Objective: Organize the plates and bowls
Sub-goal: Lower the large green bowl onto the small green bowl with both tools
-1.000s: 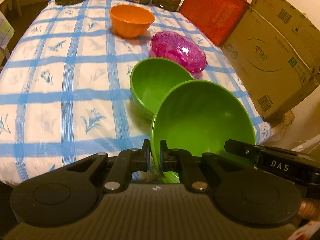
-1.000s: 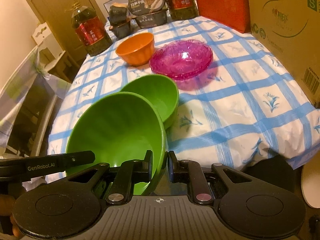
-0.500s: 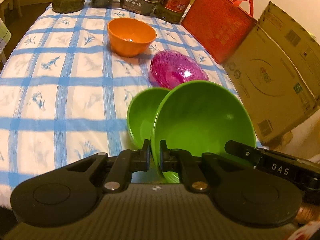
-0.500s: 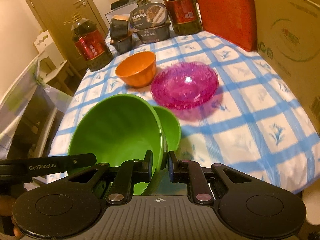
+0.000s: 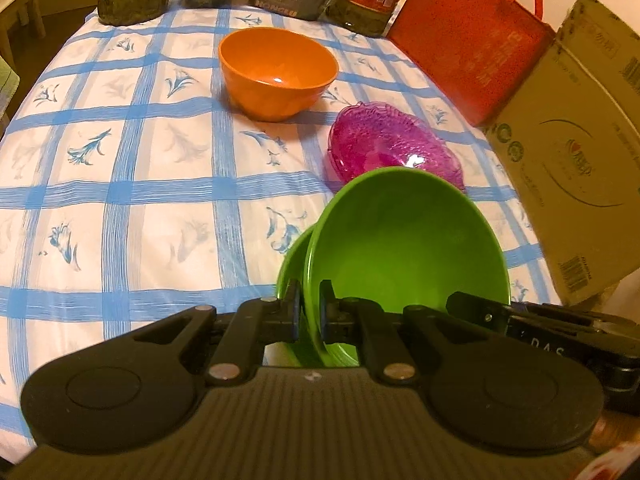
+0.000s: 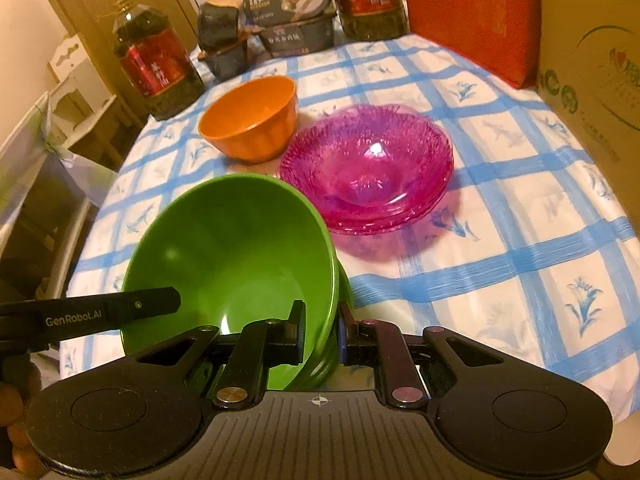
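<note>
Both grippers pinch opposite rims of one large green bowl. My left gripper is shut on its left rim, my right gripper on its right rim. The bowl sits down inside a second green bowl, of which only an edge shows. An orange bowl stands further back. A stack of pink glass plates lies to the right of it.
A blue-checked tablecloth covers the table. Oil bottles and food boxes line the far edge. A red bag and a cardboard box stand along the right side.
Both grippers have carried the large green bowl forward and down over the second green bowl, which is now almost hidden beneath it. The orange bowl and pink plates look nearer.
</note>
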The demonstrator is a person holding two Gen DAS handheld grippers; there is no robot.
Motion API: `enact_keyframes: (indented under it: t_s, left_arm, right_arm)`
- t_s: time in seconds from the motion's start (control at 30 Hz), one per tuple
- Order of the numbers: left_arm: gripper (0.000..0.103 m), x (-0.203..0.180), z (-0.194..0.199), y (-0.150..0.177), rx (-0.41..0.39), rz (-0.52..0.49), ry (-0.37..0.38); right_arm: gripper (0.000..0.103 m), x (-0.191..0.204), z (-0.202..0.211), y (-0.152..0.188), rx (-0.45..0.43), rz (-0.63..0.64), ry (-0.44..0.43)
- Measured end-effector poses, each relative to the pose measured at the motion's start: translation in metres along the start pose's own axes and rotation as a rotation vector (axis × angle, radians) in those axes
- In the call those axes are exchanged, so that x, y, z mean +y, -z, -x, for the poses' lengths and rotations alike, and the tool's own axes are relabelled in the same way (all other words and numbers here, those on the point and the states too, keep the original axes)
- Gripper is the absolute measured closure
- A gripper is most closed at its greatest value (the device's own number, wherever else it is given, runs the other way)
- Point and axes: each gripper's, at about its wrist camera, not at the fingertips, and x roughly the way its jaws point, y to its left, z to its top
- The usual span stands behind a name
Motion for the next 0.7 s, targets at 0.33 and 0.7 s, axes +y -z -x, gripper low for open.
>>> enact_keyframes:
  t_s: [0.33, 0.7]
  left_arm:
    - [0.096, 0.0033, -0.0077, 0.0014, 0.006, -0.009, -0.018]
    - [0.096, 0.0036, -0.0065, 0.0012, 0.003, -0.011, -0.014]
  right_arm:
    - [0.087, 0.0006, -0.0117, 0.0026, 0.026, 0.004, 0.0]
    - [0.087, 0.0011, -0.0121, 0.0036, 0.024, 0.001, 0.0]
